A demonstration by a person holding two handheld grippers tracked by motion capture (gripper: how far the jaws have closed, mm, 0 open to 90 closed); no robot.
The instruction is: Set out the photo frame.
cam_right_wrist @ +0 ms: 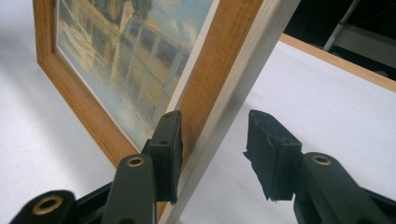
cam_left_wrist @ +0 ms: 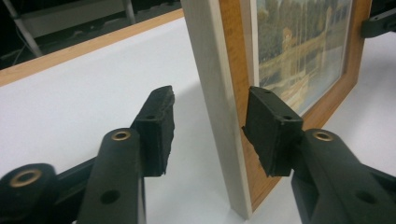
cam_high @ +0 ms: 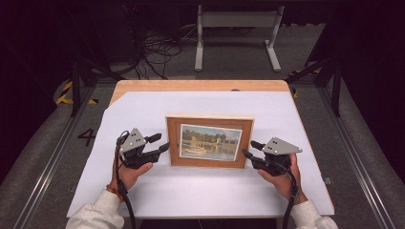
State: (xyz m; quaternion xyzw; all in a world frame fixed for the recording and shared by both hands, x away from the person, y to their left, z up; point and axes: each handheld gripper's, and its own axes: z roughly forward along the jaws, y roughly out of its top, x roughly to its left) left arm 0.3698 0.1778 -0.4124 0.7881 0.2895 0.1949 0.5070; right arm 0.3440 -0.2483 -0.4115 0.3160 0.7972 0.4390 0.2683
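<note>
We are seeing the picture frame [cam_high: 209,141] standing upright on the white sheet [cam_high: 143,114] covering the desk [cam_high: 200,86], long side across, picture facing us. The left hand-held gripper [cam_high: 161,143] and right hand-held gripper [cam_high: 250,149] are straddling its side edges, jaws wide, not clamping.

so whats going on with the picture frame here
A person holds a gripper in each hand at a wooden picture frame standing upright on the white table. The left gripper straddles its left edge, the right gripper its right edge. Both sets of fingers are open, with a gap visible, so nothing is clamped yet.
</note>
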